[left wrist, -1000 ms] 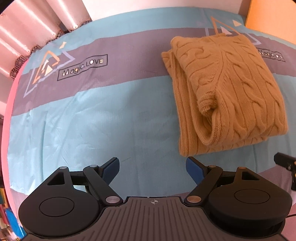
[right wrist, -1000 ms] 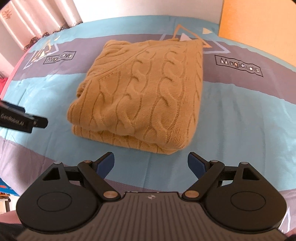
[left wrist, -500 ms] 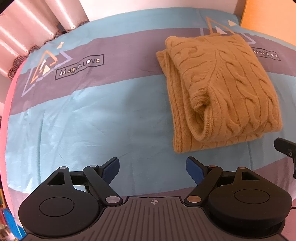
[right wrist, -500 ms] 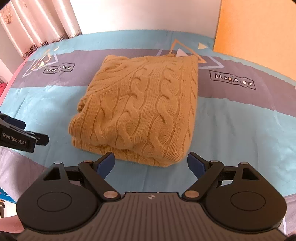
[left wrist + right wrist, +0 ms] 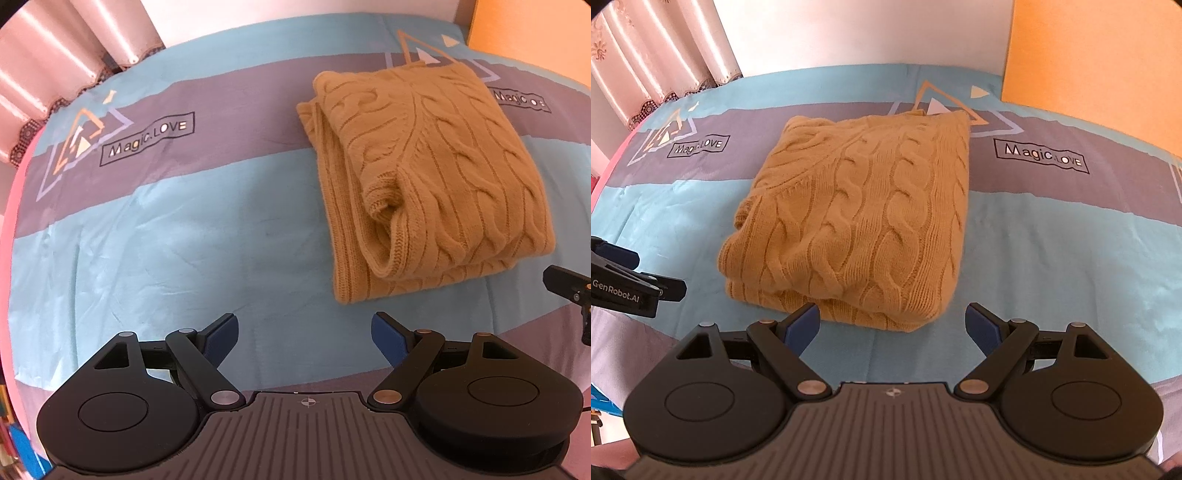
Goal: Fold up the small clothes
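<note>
**Q:** Two tools appear; how do they stand?

**A:** Both are empty. The left gripper [image 5: 303, 328] has its blue pads [image 5: 221, 332] spread wide above the bedsheet [image 5: 166, 236]; the right gripper [image 5: 892, 326] is equally spread, just short of the sweater [image 5: 857, 206].

**Q:** Where is the garment, and what does the step ask?

**A:** It lies folded in a thick packet on the sheet's grey band, one ribbed cuff [image 5: 384, 218] gaping at the side. The fold looks nearly done; tucking that cuff flat and squaring the edges would finish it well, with a light pinch so the layers do not slide.

**Q:** Any writing?

**A:** "Magic.LOVE" [image 5: 147, 140] is printed on the sheet; "GenRobot.AI" [image 5: 615, 295] on the left gripper.
</note>
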`<state>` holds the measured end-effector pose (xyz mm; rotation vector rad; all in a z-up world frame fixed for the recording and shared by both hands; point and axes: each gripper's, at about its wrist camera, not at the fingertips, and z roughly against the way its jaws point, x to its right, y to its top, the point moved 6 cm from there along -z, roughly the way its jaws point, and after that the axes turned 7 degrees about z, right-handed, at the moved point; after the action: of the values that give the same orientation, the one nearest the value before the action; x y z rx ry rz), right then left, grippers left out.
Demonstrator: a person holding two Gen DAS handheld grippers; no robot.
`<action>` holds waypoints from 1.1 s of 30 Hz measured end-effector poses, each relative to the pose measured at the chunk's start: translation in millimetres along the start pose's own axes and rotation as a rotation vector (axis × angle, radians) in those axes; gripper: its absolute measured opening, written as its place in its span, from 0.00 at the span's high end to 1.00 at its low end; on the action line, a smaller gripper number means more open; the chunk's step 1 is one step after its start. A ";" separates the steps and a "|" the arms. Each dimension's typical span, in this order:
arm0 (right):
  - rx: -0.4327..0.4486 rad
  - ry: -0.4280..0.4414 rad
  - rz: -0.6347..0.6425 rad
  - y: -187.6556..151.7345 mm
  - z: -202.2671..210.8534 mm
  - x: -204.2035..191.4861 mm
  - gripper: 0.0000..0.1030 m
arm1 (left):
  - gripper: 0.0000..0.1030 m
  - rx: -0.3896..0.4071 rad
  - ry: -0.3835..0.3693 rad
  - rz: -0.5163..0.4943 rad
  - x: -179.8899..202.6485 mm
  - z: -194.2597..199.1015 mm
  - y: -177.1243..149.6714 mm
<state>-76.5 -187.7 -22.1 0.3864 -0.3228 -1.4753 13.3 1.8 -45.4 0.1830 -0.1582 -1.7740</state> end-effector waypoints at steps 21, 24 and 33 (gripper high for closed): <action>-0.023 -0.016 -0.005 0.4 -8.6 -3.8 0.13 | 0.00 -0.005 -0.033 -0.020 1.8 -1.7 3.7; -0.027 -0.013 -0.003 -0.1 -9.1 -5.5 0.13 | 0.00 -0.007 -0.035 -0.024 1.9 -1.7 3.3; -0.027 -0.010 -0.004 1.3 -9.2 -6.2 0.13 | 0.00 -0.001 -0.046 -0.035 4.1 1.3 1.3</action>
<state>-71.7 -181.0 -29.6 0.3579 -0.3099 -1.4846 13.4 -2.4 -44.0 0.1457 -0.1883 -1.8135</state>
